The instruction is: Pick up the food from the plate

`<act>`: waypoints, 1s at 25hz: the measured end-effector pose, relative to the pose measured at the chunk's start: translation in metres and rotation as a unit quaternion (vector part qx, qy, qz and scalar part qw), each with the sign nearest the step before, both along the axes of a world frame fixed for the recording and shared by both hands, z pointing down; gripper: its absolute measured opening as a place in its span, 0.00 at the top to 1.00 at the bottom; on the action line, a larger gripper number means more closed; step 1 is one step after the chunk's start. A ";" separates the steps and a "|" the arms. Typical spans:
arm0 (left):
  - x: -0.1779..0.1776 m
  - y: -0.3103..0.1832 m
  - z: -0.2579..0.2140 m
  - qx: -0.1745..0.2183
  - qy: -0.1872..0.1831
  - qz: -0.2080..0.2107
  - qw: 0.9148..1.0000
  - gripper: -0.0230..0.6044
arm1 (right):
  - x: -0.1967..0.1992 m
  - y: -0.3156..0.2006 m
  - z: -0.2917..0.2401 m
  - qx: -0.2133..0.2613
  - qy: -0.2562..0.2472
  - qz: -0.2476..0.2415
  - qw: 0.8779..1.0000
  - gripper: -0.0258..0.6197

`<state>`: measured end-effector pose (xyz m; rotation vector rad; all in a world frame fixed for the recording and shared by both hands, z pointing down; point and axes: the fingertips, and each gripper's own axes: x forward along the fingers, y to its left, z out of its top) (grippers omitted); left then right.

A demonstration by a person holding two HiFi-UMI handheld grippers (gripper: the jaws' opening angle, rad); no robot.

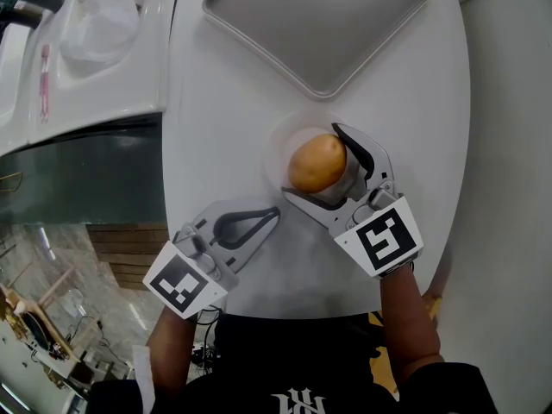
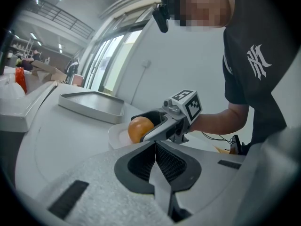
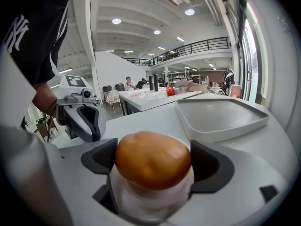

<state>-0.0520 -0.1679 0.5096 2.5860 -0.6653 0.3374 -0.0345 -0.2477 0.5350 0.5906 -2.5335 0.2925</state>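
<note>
A round orange-brown piece of food (image 1: 316, 163) (image 2: 139, 128) (image 3: 153, 159) sits between the jaws of my right gripper (image 1: 312, 164) (image 3: 153, 163), whose dark pads press on both of its sides. Under it is a small white plate (image 1: 276, 145) (image 2: 116, 136) (image 3: 155, 202); I cannot tell whether the food still touches it. My left gripper (image 1: 276, 213) (image 2: 155, 147) rests low over the white table (image 1: 224, 128) to the left of the plate, shut with nothing in it.
A grey rectangular tray (image 1: 319, 24) (image 2: 91, 105) (image 3: 221, 114) lies on the table just beyond the plate. A white counter (image 1: 95, 59) with bags and small items runs along the left, a dark gap between it and the round table's edge.
</note>
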 end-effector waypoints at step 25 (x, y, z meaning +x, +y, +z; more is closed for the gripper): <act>0.005 0.010 -0.029 0.025 -0.003 0.006 1.000 0.95 | 0.003 0.009 -0.038 0.027 -0.013 0.004 1.000 0.27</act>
